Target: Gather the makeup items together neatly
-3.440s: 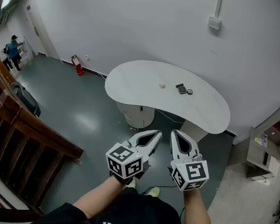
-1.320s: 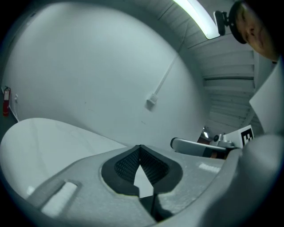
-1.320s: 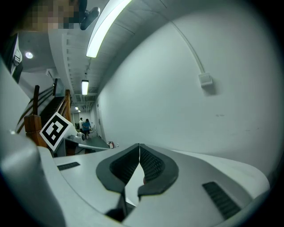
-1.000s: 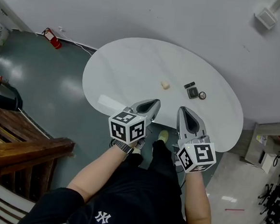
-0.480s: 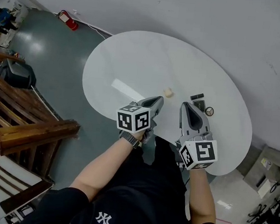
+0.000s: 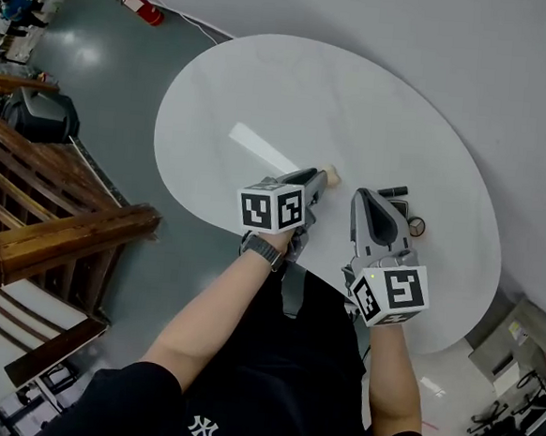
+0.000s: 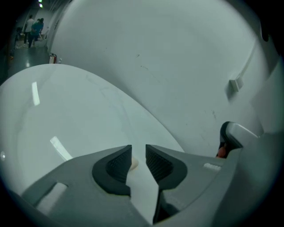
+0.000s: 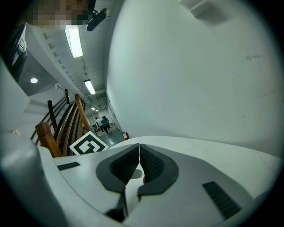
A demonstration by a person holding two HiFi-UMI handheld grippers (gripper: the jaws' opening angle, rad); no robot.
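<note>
Person stands at near edge of white oval table, both grippers out over it, side by side. L gripper: jaws opening, narrow gap btwn pads, nothing pinched. Small cream item sits on tabletop just ahead of its tips; in left gripper view it peeks out past inner edge of one pad, contact can't be told. R gripper: pads pressed together, nothing btwn them, nose pointing across the table. Other makeup bits lie just right of R gripper's nose in a close group: black tube furthest back, dark square case beside it & partly hidden by gripper body, small round piece to the right of the case. Cream item lies apart from that group, w/ R gripper's tip btwn them. Watch on left wrist. Off-table: wooden railing at left, red fire extinguisher on floor by wall.
</note>
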